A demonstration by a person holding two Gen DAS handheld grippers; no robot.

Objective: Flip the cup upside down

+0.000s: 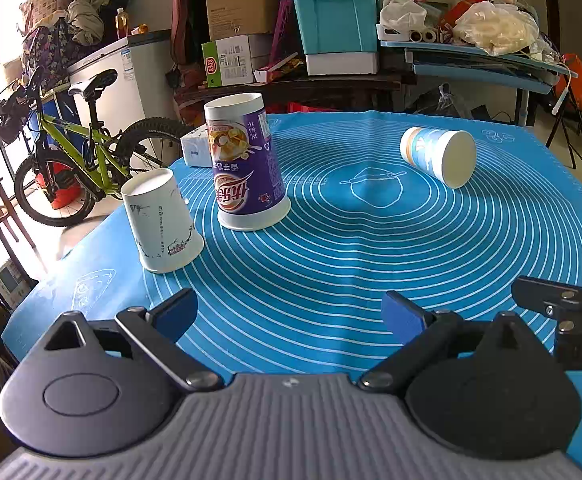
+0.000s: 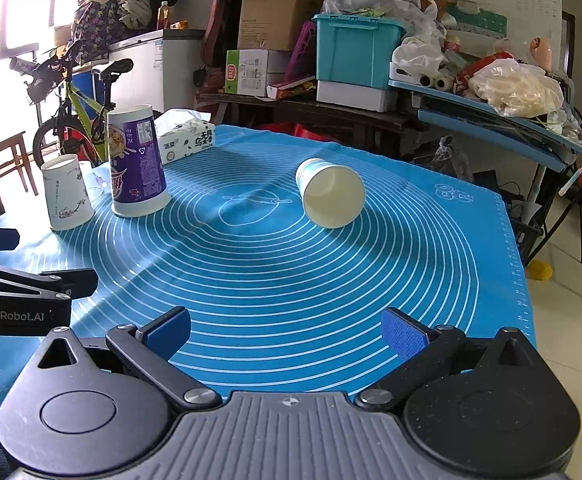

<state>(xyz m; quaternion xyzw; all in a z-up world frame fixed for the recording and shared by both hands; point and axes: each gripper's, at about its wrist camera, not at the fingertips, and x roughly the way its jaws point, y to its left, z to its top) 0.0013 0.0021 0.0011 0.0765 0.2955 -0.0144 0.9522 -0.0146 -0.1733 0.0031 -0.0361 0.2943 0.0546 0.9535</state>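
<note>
Blue-padded left gripper sits lowest in the left wrist view, jaws spread wide, nothing between them, hovering over the near part of the blue silicone baking mat with white concentric rings. Blue-padded right gripper likewise spread wide and empty, over the mat near its front edge. Each gripper shows at the other's side: right one at the right edge of the left view, left one at the left edge of the right view, close but apart.

Ahead of both jaws is bare ringed mat. Ahead and right of the left jaws, well apart, lies the light-blue-and-white paper cup on its side; in the right wrist view it is straight ahead, open mouth facing the camera, bare mat all round it.

Ahead-left of the left jaws stands a white paper cup with a branch print, upside down, near the mat's left edge. Just beyond it a tall purple-and-white printed paper cup, also upside down; the two stand near each other, contact unclear. Behind them a white tissue box sits at the mat's far-left edge.

Mat's right edge drops to tiled floor. Beyond the far edge: green bicycle, teal plastic bin, cluttered shelves.
</note>
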